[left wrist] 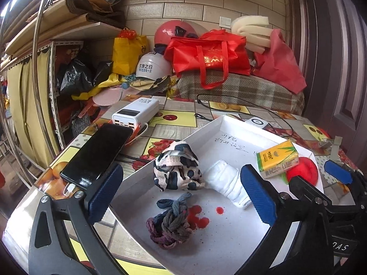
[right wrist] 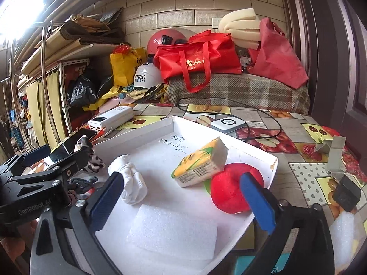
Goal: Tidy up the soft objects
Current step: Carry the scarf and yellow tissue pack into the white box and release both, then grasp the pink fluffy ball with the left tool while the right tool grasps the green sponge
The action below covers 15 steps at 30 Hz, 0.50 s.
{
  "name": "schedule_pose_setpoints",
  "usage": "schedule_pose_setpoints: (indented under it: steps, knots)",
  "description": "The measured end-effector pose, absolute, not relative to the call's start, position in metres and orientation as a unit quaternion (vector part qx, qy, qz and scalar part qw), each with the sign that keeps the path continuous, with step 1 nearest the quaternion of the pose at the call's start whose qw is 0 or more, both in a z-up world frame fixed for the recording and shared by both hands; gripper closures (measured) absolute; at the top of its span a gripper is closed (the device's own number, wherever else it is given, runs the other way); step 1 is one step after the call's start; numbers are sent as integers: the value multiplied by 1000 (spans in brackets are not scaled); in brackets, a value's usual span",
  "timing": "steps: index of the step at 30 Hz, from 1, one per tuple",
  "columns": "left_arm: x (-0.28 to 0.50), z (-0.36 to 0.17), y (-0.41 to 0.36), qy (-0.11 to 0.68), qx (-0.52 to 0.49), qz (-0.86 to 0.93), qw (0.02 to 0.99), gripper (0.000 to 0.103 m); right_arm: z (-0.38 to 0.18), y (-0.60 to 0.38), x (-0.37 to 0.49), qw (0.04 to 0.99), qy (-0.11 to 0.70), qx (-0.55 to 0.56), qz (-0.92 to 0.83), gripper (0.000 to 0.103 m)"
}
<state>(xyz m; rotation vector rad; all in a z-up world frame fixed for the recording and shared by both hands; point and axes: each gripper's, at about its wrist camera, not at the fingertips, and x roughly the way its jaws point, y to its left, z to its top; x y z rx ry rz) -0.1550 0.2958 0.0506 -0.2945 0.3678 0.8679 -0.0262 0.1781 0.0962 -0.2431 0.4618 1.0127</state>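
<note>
Left wrist view: left gripper [left wrist: 181,197] was seen spread, empty, above white tray [left wrist: 231,123]; knotted sock [left wrist: 170,223] and patterned cloth [left wrist: 177,168] lay inside tray. Right wrist view: right gripper [right wrist: 183,197] was seen spread, empty; tissue pack [right wrist: 199,166] leaned on red plush [right wrist: 229,188] inside tray [right wrist: 274,160]

I see a table [right wrist: 298,123] under a fruit-print cloth. Directly on it: a white tray [left wrist: 231,123] running ahead between both sets of jaws; a power bank [left wrist: 137,112] and black phone [left wrist: 96,153] left of the left jaws; a small white charger [right wrist: 227,122] with its cable [right wrist: 263,114] beyond the tray; folded cardboard [right wrist: 332,155] right of the right jaws.
</note>
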Motion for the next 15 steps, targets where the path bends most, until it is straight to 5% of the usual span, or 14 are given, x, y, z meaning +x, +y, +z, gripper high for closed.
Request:
schedule_pose_setpoints:
  steps: [15]
  knots:
    - [-169, 61, 257, 121, -77, 405, 903, 0, 107, 144, -62, 861, 132, -112, 478, 0]
